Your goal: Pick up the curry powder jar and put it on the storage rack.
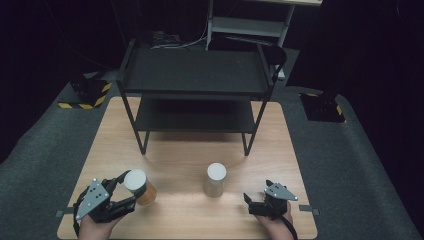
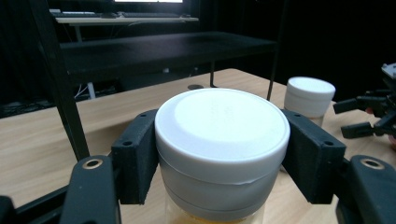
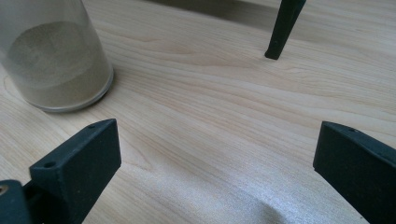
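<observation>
While fingers [image 2: 135, 163] clamp one, two white-lidded jars [image 1: 136, 186], one black shelf [image 1: 195, 75], wooden table [image 1: 175, 160].

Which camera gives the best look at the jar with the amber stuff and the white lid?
The left gripper view: the white-lidded clear jar of amber contents sits close up, clamped at its lid between the left gripper's jaws. The high view shows it small and tilted.

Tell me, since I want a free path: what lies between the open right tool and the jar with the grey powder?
Nothing: bare wooden table separates the right tool from the grey-powder jar, as the high view and right gripper view both show.
</observation>
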